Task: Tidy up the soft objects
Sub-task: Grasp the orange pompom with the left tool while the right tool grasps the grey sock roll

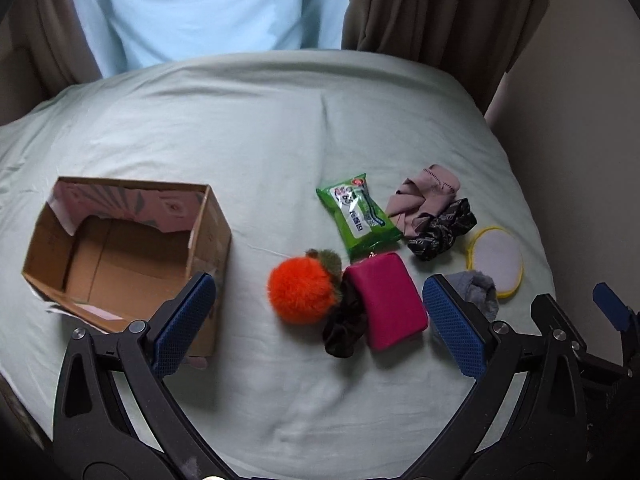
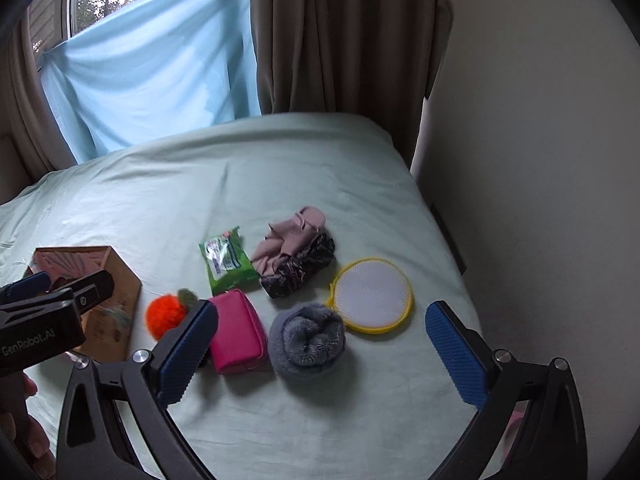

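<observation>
Soft objects lie on a pale green bed: an orange pom-pom, a magenta pouch, a dark scrunchie, a green wipes pack, a pink cloth, a patterned black scrunchie, a grey fuzzy roll and a yellow-rimmed round pad. An open cardboard box stands at the left. My left gripper is open above the pom-pom and pouch. My right gripper is open above the grey roll.
Brown curtains and a light blue cloth hang behind the bed. A cream wall borders the bed's right edge. The right gripper shows at the right edge of the left wrist view.
</observation>
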### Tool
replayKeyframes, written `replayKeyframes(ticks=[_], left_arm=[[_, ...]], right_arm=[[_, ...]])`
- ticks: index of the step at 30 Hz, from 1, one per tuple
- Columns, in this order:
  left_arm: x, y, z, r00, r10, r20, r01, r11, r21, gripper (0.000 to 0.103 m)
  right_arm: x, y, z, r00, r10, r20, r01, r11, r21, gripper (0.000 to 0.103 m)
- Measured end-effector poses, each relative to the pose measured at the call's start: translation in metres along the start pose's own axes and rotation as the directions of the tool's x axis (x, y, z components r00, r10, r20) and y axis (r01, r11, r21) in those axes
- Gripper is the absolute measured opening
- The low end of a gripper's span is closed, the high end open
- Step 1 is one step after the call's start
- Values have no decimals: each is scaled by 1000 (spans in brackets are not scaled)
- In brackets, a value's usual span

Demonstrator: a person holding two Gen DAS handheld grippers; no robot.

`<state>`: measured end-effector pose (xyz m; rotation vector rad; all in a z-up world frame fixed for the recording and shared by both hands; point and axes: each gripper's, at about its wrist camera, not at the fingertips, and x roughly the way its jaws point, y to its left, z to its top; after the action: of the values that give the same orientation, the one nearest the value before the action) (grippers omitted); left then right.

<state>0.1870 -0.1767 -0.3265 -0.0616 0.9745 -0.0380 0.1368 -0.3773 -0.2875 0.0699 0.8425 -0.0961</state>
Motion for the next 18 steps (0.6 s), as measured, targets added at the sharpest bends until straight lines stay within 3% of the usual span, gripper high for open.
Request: replayKeyframes(ticks=[4,9,13,18], left_arm=[[48,6,-5,997,-18,-75,13,998,-67,97],[91,21,-9,993,18,-119,-34,990,-137,96],[122,28,-15,987,25,-157,-48,988,-148,88],[149,28,-23,980,12,-197,-36,992,-119,86]], right_arm=[[45,-3,-16,999,21,-49,-21,1000,14,103],[88,-1,-35,996,34,-88,-32,999,32,103],[112,1,-46,994,42,-104,-37,998,46,98],[134,8,-55,991,56,-122,-51,998,45,94]])
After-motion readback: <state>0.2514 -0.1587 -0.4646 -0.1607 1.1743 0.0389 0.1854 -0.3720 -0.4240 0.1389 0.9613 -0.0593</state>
